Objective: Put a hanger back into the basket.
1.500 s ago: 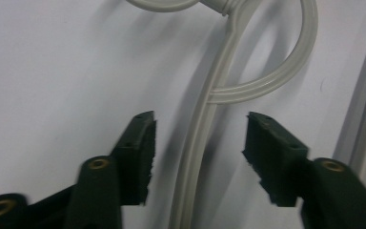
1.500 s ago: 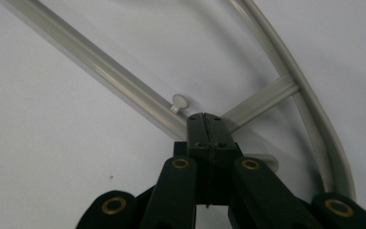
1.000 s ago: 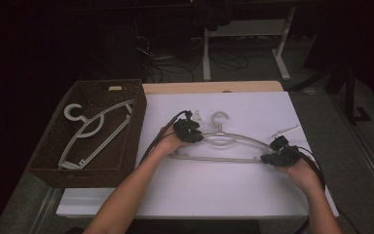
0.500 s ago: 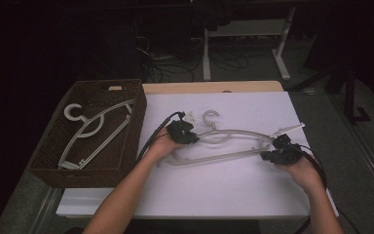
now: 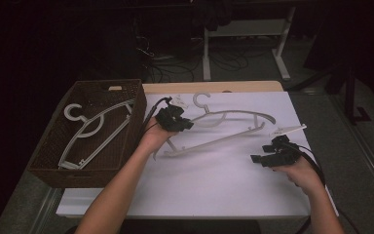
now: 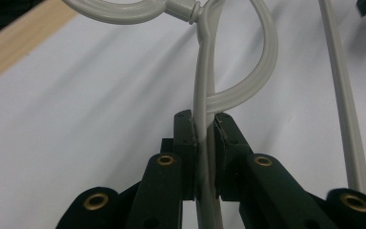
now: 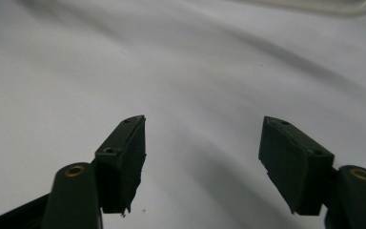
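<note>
Off hanger (image 5: 224, 131) now: right gripper (image 5: 260, 159), jaws apart.

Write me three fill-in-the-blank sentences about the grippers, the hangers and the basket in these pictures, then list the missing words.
1. The left gripper is shut on a pale grey ____.
2. The jaws of the right gripper stand ____ over the white table, with nothing between them.
3. Another hanger lies inside the brown woven ____, at the table's left side.

Missing words: hanger; open; basket
</note>
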A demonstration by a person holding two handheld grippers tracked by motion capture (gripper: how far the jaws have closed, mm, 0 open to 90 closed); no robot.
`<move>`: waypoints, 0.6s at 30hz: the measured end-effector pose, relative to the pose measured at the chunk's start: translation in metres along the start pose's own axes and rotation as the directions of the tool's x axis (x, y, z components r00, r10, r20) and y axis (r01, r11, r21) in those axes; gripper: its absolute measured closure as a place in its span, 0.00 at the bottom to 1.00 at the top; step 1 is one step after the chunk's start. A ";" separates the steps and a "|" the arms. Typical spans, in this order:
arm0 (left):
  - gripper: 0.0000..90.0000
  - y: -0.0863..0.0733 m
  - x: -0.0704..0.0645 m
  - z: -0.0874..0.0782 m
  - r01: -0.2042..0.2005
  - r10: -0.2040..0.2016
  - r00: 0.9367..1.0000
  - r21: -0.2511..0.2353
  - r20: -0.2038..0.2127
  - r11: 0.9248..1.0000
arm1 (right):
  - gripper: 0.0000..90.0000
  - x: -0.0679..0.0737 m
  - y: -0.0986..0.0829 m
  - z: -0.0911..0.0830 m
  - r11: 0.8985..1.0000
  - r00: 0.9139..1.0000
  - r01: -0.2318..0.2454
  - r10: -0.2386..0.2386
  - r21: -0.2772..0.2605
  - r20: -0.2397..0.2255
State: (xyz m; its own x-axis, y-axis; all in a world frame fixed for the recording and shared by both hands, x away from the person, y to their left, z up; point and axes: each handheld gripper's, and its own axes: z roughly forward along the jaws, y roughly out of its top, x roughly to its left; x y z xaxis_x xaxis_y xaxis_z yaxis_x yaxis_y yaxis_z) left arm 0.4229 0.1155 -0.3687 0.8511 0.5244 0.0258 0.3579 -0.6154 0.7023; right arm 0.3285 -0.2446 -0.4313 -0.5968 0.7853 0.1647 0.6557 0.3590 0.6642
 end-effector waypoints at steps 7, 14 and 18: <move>0.91 0.013 0.001 -0.049 0.038 -0.040 0.998 -0.047 -0.040 0.998 | 0.16 0.002 0.003 -0.003 0.998 1.000 -0.002 0.003 -0.061 0.008; 0.91 0.012 0.010 -0.102 0.048 -0.054 0.996 -0.083 -0.071 0.995 | 0.09 0.007 0.004 -0.002 0.996 1.000 0.026 -0.025 -0.087 0.015; 0.91 0.001 0.024 -0.127 0.072 -0.083 0.991 -0.108 -0.102 0.992 | 0.05 0.009 0.005 0.001 0.995 0.999 0.039 -0.039 -0.087 0.011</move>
State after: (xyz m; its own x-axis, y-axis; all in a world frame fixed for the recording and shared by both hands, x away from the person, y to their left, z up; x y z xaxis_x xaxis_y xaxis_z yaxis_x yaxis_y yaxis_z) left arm 0.3949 0.2021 -0.2765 0.7748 0.6310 0.0392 0.3750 -0.5086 0.7751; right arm 0.3263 -0.2355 -0.4272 -0.6164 0.7765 0.1308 0.5892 0.3446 0.7308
